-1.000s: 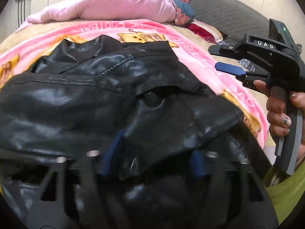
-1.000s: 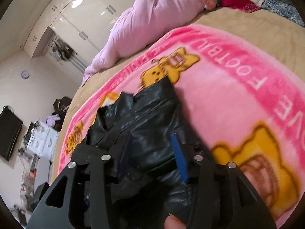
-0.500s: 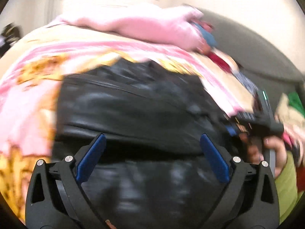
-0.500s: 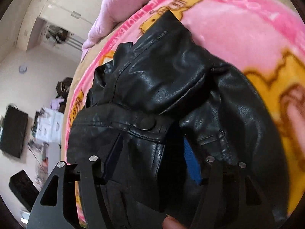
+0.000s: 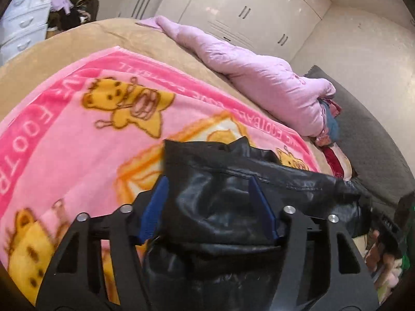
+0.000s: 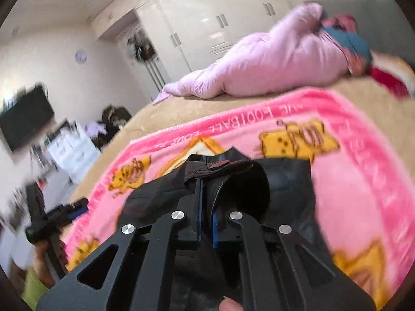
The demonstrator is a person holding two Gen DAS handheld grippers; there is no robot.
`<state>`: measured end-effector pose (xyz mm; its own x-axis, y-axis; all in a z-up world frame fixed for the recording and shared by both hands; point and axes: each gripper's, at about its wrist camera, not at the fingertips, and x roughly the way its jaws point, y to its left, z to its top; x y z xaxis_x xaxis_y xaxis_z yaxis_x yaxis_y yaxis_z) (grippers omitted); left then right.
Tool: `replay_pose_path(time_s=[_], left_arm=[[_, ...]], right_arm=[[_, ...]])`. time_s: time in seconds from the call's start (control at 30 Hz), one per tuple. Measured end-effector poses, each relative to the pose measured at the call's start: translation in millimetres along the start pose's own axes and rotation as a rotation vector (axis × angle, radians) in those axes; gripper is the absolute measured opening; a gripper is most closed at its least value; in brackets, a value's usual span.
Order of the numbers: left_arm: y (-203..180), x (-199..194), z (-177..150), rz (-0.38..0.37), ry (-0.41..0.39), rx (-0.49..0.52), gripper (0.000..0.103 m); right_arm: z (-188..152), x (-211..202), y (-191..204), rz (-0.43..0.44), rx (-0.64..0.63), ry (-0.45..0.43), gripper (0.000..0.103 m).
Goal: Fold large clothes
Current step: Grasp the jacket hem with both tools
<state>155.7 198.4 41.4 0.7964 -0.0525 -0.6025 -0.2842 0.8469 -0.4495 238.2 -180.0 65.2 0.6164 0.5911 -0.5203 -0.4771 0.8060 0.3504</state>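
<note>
A black leather jacket point(image 5: 233, 181) lies bunched on a pink cartoon blanket point(image 5: 77, 134) on the bed. My left gripper point(image 5: 207, 191) is open, its blue fingers on either side of a thick fold of the jacket's left end. My right gripper point(image 6: 206, 199) is shut on a fold of the jacket point(image 6: 233, 178) near a brown snap button, holding it above the blanket point(image 6: 350, 181). The right gripper also shows at the far right edge of the left wrist view point(image 5: 389, 228), blurred. The left gripper shows at the left of the right wrist view point(image 6: 75, 208).
A rolled lilac quilt point(image 5: 259, 83) lies along the far side of the bed, with coloured clothes point(image 5: 330, 121) at its end. A grey headboard point(image 5: 368, 140) is at the right. White wardrobes point(image 6: 207, 26), a drawer unit point(image 6: 70, 150) and a wall television point(image 6: 26, 119) stand beyond the bed.
My right gripper closed on a jacket fold and lifted it. My left gripper moved left to the jacket's end, and its fingers came closer together around the fold. Both views swung upward.
</note>
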Motion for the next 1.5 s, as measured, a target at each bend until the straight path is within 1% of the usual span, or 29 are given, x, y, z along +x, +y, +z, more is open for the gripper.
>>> replay_pose_path(time_s=[0.03, 0.07, 0.13, 0.23, 0.33, 0.37, 0.4, 0.47, 0.53, 0.6, 0.7, 0.73, 0.77, 0.8, 0.87, 0.9, 0.93, 1.03, 1.1, 1.13, 1.2, 1.33, 1.4, 1.43, 1.47, 1.5], left_arm=[[-5.3, 7.6, 0.8, 0.005, 0.012, 0.011, 0.052], [-7.8, 14.2, 1.1, 0.004, 0.021, 0.015, 0.052], [-15.2, 31.6, 0.6, 0.020, 0.042, 0.039, 0.052], [-27.0, 56.3, 3.4, 0.065, 0.070, 0.087, 0.052], [-32.9, 82.1, 4.5, 0.108, 0.101, 0.115, 0.052], [-34.3, 90.1, 3.6, 0.125, 0.115, 0.126, 0.050], [-34.9, 100.3, 1.7, 0.146, 0.133, 0.135, 0.038], [-32.0, 119.4, -6.2, 0.176, 0.179, 0.133, 0.030], [-27.9, 133.2, -15.8, 0.198, 0.216, 0.135, 0.028], [-27.1, 145.8, -30.3, 0.219, 0.250, 0.171, 0.027], [-25.2, 150.4, -40.9, 0.225, 0.252, 0.188, 0.027], [-24.7, 149.8, -42.3, 0.224, 0.245, 0.188, 0.027], [-24.3, 149.2, -43.6, 0.223, 0.240, 0.187, 0.027], [-23.6, 148.6, -43.9, 0.221, 0.237, 0.186, 0.027], [-23.3, 148.5, -44.5, 0.221, 0.236, 0.189, 0.027], [-23.2, 148.2, -44.8, 0.221, 0.234, 0.192, 0.027], [-23.1, 148.2, -44.9, 0.220, 0.235, 0.190, 0.027], [-23.7, 148.1, -46.2, 0.218, 0.229, 0.193, 0.027], [-24.8, 148.3, -47.5, 0.219, 0.222, 0.199, 0.027], [-24.9, 148.4, -48.2, 0.219, 0.218, 0.200, 0.027], [-24.5, 148.2, -48.7, 0.217, 0.215, 0.201, 0.026], [-23.3, 148.4, -48.3, 0.212, 0.215, 0.198, 0.026], [-22.7, 148.4, -48.2, 0.208, 0.214, 0.197, 0.026], [-22.8, 148.2, -48.3, 0.207, 0.213, 0.196, 0.026], [-22.9, 147.8, -48.8, 0.204, 0.211, 0.194, 0.026], [-22.6, 147.3, -49.1, 0.200, 0.209, 0.193, 0.026]], right_arm=[[3.1, 7.6, 1.6, -0.022, -0.032, 0.007, 0.005], [1.7, 11.1, -1.0, -0.036, -0.034, 0.005, 0.005], [-10.1, 19.0, -18.6, -0.026, 0.032, -0.001, 0.005], [-17.2, 35.6, -42.7, -0.048, 0.110, 0.056, 0.005], [-20.0, 39.1, -56.5, -0.039, 0.143, 0.063, 0.005], [-20.6, 39.5, -58.3, -0.043, 0.147, 0.064, 0.005], [-20.8, 39.7, -58.6, -0.046, 0.149, 0.062, 0.005], [-20.3, 39.6, -59.5, -0.046, 0.147, 0.061, 0.005], [-19.7, 39.2, -59.2, -0.047, 0.138, 0.059, 0.005], [-19.9, 38.8, -58.9, -0.052, 0.134, 0.060, 0.005], [-21.0, 41.8, -60.6, -0.079, 0.135, 0.074, 0.007], [-21.2, 42.9, -62.0, -0.094, 0.136, 0.080, 0.009], [-21.3, 43.2, -63.5, -0.105, 0.140, 0.085, 0.014], [-21.0, 42.3, -66.5, -0.129, 0.150, 0.084, 0.014], [-20.2, 38.9, -71.1, -0.146, 0.163, 0.073, 0.015], [-19.6, 36.4, -73.5, -0.154, 0.174, 0.061, 0.017], [-18.5, 31.7, -75.7, -0.182, 0.181, 0.032, 0.021], [-14.3, 22.0, -74.7, -0.221, 0.165, -0.033, 0.021], [-13.2, 20.7, -70.7, -0.204, 0.142, -0.048, 0.021], [-13.0, 24.3, -64.8, -0.190, 0.106, -0.040, 0.021], [-15.1, 35.0, -54.7, -0.180, 0.050, -0.004, 0.023], [-26.9, 72.2, -40.8, -0.161, -0.011, 0.122, 0.024], [-36.2, 93.6, -41.4, -0.181, -0.014, 0.214, 0.024], [-42.4, 105.2, -45.1, -0.210, -0.006, 0.273, 0.024], [-50.1, 117.1, -52.5, -0.220, 0.018, 0.333, 0.024], [-54.3, 122.5, -57.4, -0.213, 0.038, 0.357, 0.024]])
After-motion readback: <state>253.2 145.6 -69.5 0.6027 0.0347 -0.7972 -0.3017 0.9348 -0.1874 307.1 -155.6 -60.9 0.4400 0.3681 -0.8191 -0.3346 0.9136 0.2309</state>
